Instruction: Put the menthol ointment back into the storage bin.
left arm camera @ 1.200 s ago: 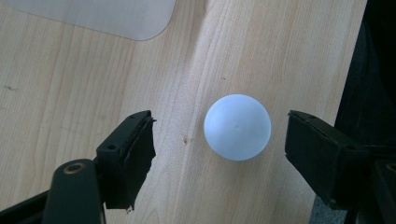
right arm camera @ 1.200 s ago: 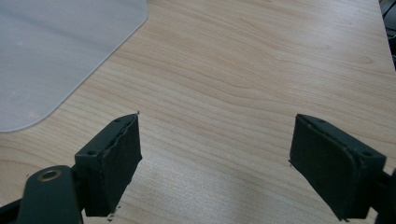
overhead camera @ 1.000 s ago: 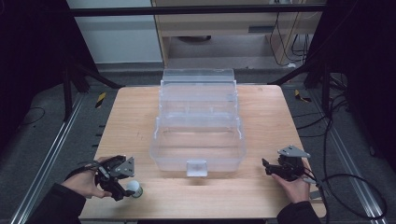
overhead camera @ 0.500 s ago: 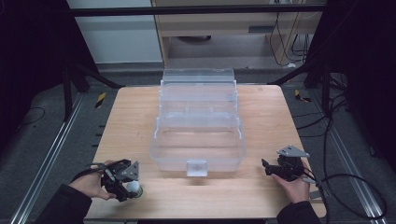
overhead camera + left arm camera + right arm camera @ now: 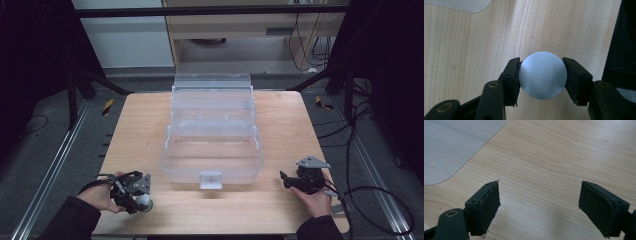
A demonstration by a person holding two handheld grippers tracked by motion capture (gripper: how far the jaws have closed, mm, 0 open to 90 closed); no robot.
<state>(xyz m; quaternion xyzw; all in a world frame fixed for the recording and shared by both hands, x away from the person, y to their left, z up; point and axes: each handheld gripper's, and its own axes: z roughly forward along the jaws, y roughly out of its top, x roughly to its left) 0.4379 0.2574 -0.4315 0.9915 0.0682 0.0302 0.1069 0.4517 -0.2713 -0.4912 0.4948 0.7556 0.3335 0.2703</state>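
Observation:
A pale blue-grey ball (image 5: 542,75) sits between the two black jaws of my left gripper (image 5: 541,77), which press on both its sides just above the wooden table. In the high view the left gripper (image 5: 137,196) is at the table's front left corner with the ball (image 5: 144,200) at its tip. My right gripper (image 5: 286,180) rests near the front right edge, its jaws wide apart; in the right gripper view (image 5: 539,205) only bare wood lies between them. A clear plastic box (image 5: 212,150) with its lid swung back stands mid-table between the two grippers.
The box's latch tab (image 5: 210,179) faces the front edge. A rounded corner of the clear plastic box (image 5: 451,147) lies ahead-left of the right gripper. Cables (image 5: 370,195) trail off the table's right side. Dark floor and metal rails surround the wooden table (image 5: 135,130).
The left gripper with the ball has shifted slightly right and toward the front edge. The right gripper has stayed in place.

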